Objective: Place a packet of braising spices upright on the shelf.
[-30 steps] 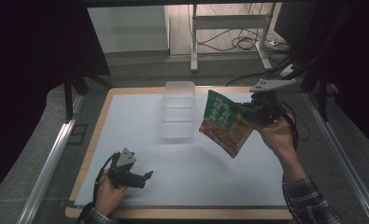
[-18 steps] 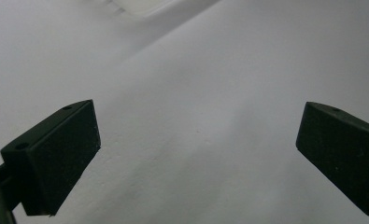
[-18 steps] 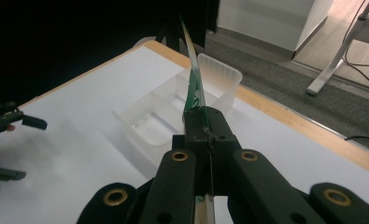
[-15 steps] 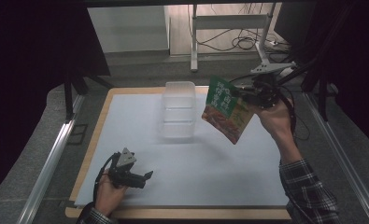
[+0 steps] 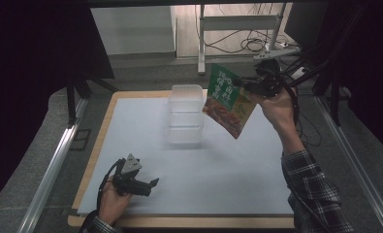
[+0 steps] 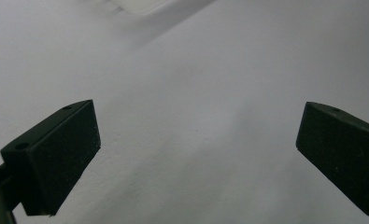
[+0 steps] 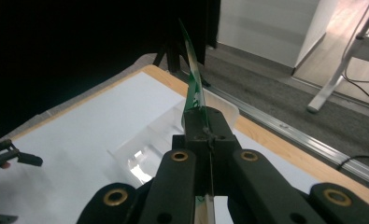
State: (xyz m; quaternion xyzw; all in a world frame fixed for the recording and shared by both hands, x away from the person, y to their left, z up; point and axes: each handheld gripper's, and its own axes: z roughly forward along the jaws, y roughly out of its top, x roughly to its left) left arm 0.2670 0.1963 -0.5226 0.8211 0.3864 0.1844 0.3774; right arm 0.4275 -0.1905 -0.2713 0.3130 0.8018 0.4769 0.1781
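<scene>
The right claw (image 5: 249, 87) is clamped on a green packet (image 5: 229, 99), holding it in the air just beside a clear container (image 5: 185, 119). The left claw (image 5: 150, 185) rests apart on the white surface (image 5: 228, 174), holding nothing.

Dim, dark-edged frames — soft blur (table evenly lit)

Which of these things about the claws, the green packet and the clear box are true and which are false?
1. The right claw is shut on the green printed food packet. True.
2. The green printed food packet lies flat on the white table mat. False: it is held up in the air.
3. The left claw is open with nothing between its pads. True.
4. The clear plastic box is held by the left claw. False: it stands on the white table mat, apart from it.
</scene>
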